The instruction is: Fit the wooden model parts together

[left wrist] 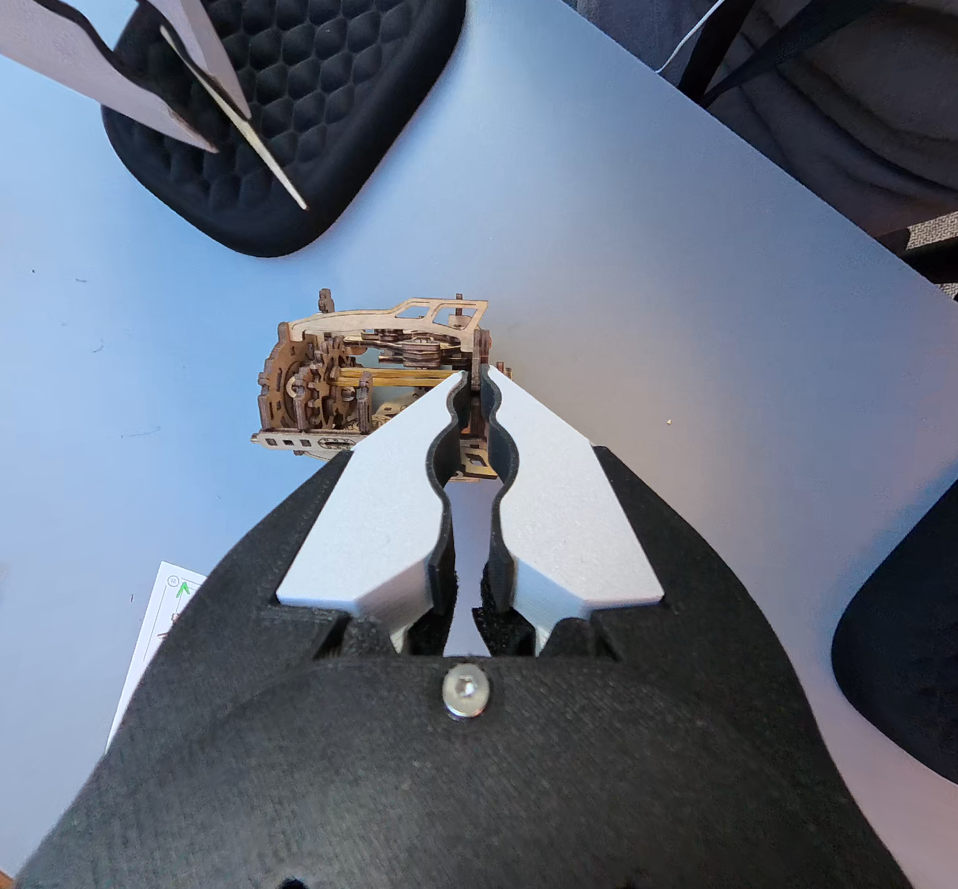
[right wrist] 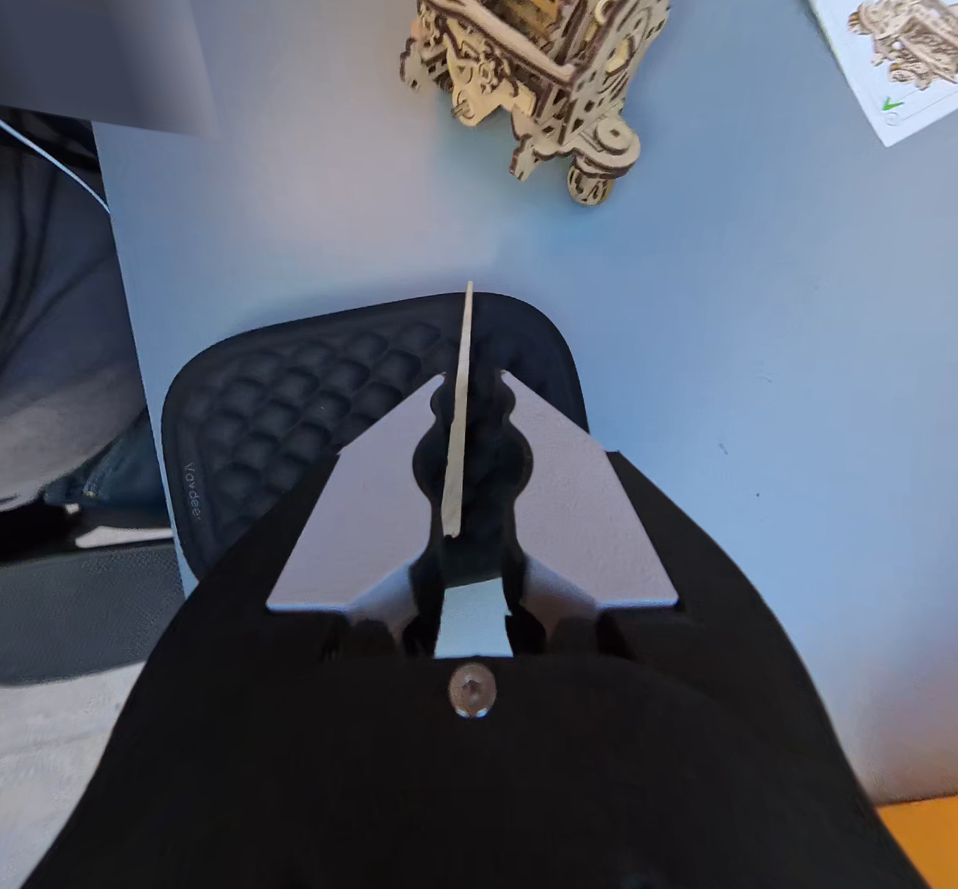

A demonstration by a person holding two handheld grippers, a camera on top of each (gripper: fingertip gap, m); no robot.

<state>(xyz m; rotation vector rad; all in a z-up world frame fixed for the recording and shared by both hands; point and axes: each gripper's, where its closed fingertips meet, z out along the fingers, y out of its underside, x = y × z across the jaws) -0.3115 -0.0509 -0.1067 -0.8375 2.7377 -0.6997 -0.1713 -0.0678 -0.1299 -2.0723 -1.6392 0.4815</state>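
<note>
Left tongs [left wrist: 472,376] pinch the rear wall of the half-built wooden car [left wrist: 373,371] on the table [left wrist: 622,242]; beyond the car, right tongs [right wrist: 469,376], slightly parted, carry a thin wooden strip [right wrist: 459,423], apparently not yet fitted.

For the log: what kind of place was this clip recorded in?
Probably an office or hobby desk: a plain pale tabletop bearing a half-built brown wooden gear model, a black honeycomb-textured cushion pad and a printed assembly instruction sheet. A dark seat edge sits alongside.
</note>
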